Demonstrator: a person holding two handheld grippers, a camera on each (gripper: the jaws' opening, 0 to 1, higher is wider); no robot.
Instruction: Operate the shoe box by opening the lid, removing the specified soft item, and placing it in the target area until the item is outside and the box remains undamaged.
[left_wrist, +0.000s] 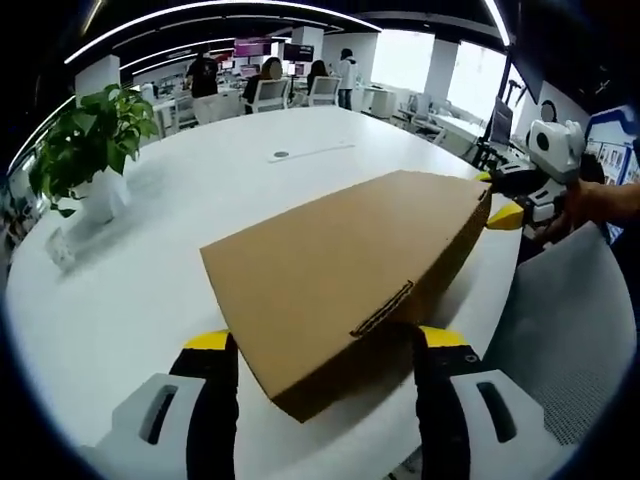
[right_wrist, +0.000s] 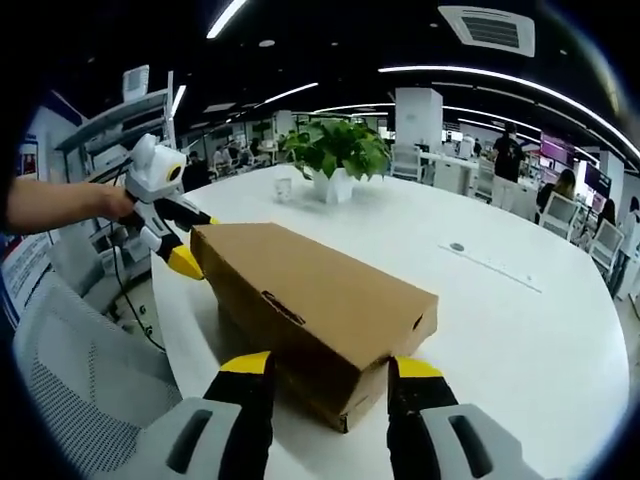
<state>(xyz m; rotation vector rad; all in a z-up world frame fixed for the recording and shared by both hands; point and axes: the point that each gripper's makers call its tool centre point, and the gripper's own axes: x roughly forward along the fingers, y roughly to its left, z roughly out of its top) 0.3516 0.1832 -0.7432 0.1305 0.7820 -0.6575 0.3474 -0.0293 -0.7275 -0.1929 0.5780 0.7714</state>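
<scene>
A shut brown cardboard shoe box lies flat on the round white table. Its lid has a perforated tab near the close edge. My left gripper is open, with a yellow-tipped jaw on each side of the box's near corner. Held by a hand, my right gripper is at the box's far end. In the right gripper view, the box runs away toward the left. My right gripper is open and straddles its near end. My left gripper brackets the far end.
A potted green plant in a white pot stands on the table beyond the box. A grey mesh chair sits at the table's edge. People sit at desks far behind.
</scene>
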